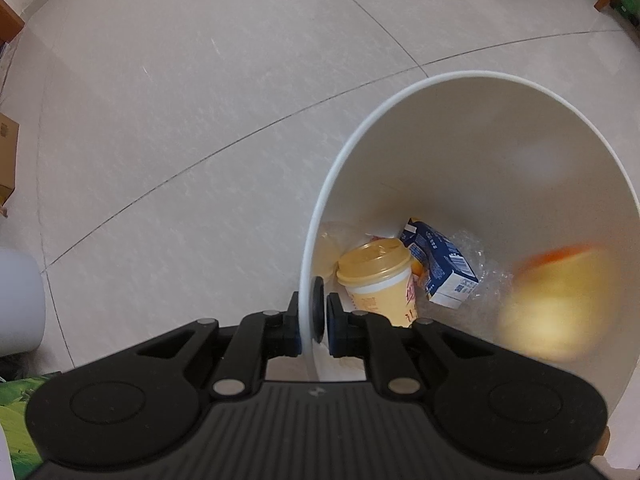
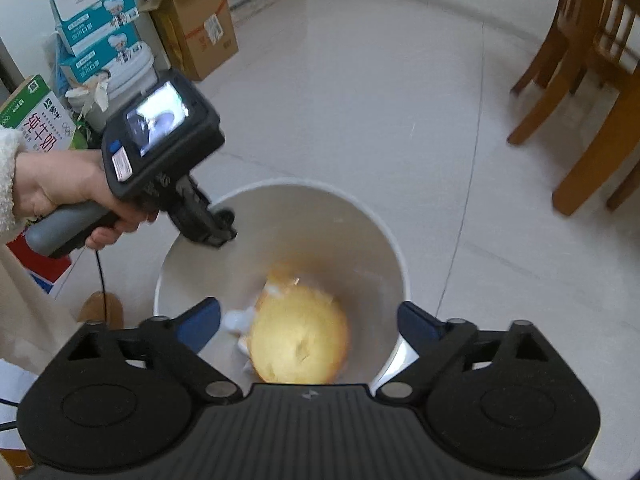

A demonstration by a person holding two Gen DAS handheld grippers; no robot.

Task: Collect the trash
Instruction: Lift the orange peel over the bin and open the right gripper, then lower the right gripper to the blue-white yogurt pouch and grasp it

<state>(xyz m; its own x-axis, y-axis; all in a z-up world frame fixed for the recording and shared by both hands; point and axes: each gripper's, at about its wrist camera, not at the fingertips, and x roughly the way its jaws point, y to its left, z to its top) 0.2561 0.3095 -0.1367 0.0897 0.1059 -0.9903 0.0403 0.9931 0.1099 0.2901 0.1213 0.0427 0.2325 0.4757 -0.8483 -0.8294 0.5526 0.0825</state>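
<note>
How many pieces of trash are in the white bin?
At least 4: a lidded cup, a blue carton, clear plastic, a blurred yellow item mid-bin; more may be hidden.

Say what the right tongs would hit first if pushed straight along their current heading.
Probably the blurred yellow item, which lies between the open right tongs inside the white bin. It looks mid-fall, so depth is unclear; past it, the trash at the bin's bottom.

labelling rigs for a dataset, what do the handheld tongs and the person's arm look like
Both tongs, left and right, are matte black with a ribbed top plate, round side bosses, silver pivot pins and blue finger pads. The left unit carries a small lit screen, a grey handle and a black cable. The sleeve is fluffy white.
</note>
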